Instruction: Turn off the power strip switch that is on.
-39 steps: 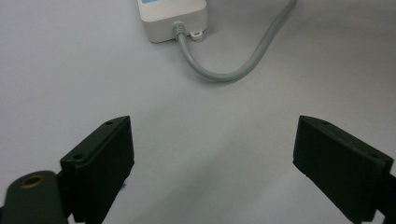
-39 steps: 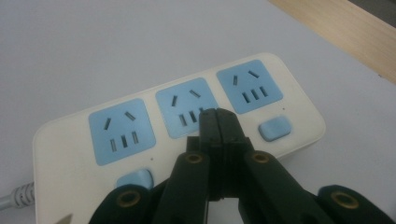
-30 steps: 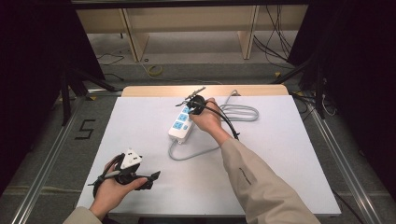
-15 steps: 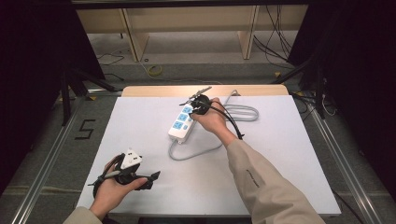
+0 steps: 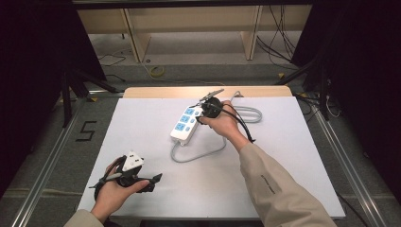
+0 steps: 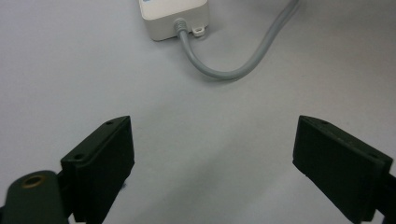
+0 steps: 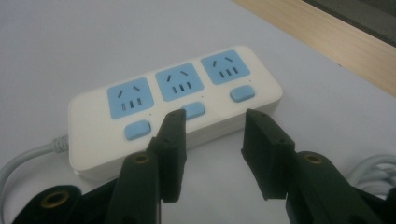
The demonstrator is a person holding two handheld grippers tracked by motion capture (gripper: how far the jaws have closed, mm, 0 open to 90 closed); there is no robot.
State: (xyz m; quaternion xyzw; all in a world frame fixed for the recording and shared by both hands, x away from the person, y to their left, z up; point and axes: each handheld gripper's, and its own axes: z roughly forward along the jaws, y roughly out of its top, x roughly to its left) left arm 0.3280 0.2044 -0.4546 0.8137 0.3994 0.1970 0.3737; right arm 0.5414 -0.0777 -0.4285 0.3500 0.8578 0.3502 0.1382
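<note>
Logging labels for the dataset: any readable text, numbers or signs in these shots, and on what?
"5": black mark on the grey floor left of the table.
Power strip: no print or brand readable on it; three blue sockets and three blue switches carry no legible marks.
Grippers: no lettering visible on the black jaws.

My beige sleeves (image 5: 279, 189) end at two black hand-held grippers, the left hand-held gripper (image 6: 212, 168) and right hand-held gripper (image 7: 212, 154), with flat screwed jaw blocks, brass-ringed holes and a black cable (image 5: 241, 125).
</note>
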